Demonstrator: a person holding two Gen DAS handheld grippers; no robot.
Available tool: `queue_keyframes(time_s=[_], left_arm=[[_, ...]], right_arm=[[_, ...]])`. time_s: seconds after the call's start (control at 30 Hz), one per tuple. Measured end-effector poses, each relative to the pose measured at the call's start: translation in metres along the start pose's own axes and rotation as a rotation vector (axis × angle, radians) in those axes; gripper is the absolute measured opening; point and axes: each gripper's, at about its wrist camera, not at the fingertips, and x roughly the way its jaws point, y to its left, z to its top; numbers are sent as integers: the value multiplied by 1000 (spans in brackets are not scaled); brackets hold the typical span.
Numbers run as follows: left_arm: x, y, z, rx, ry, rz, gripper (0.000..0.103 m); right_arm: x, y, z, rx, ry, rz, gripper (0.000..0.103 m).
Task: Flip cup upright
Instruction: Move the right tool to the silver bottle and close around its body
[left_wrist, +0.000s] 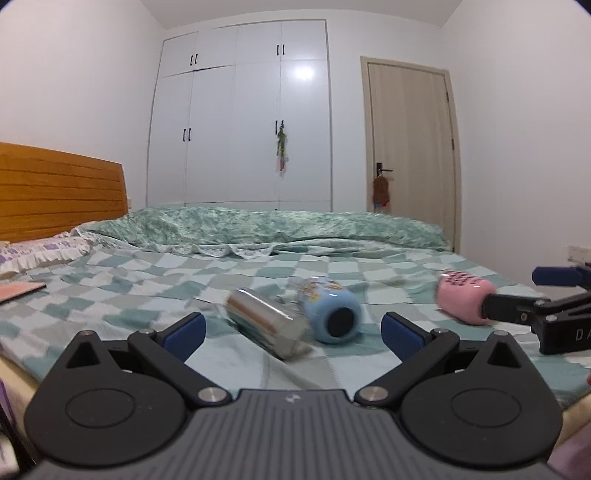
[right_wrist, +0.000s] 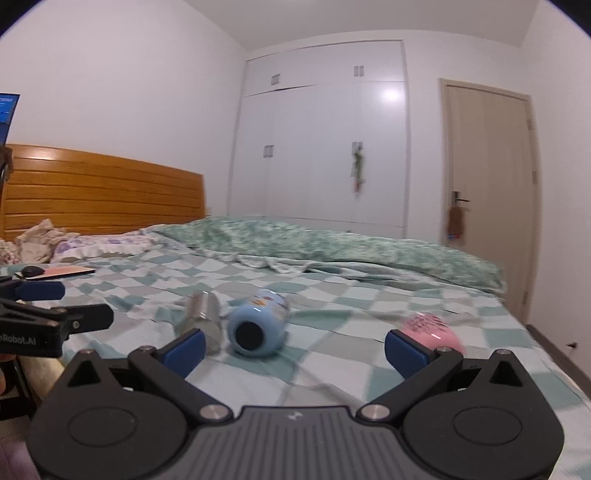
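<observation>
Three cups lie on their sides on the checked bedsheet (left_wrist: 110, 291): a shiny steel cup (left_wrist: 264, 323), a light blue cup (left_wrist: 330, 310) with its dark mouth towards me, and a pink cup (left_wrist: 461, 297). My left gripper (left_wrist: 293, 334) is open, just short of the steel and blue cups. My right gripper (right_wrist: 293, 349) is open; the blue cup (right_wrist: 258, 326) lies ahead between its fingers, the steel cup (right_wrist: 203, 319) behind its left finger, the pink cup (right_wrist: 432, 330) behind its right finger. In the left wrist view the right gripper (left_wrist: 524, 291) shows beside the pink cup.
A green quilt (left_wrist: 258, 225) is bunched along the far side of the bed. A pillow (right_wrist: 99, 245) and wooden headboard (right_wrist: 103, 199) are at the left. A flat pink pad (right_wrist: 68, 272) lies near the pillow. White wardrobe and door stand behind.
</observation>
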Motion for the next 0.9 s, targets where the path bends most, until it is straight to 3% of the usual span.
queue_keyframes(time_s=[0.27, 0.47, 0.9], left_arm=[[47, 59, 17, -12, 25, -1, 103], [82, 92, 20, -10, 52, 6, 103], [140, 139, 4, 40, 153, 40, 103]], right_arm=[[84, 43, 42, -31, 36, 129, 103], [149, 72, 65, -31, 124, 218, 103], [262, 109, 66, -72, 358, 292, 101]])
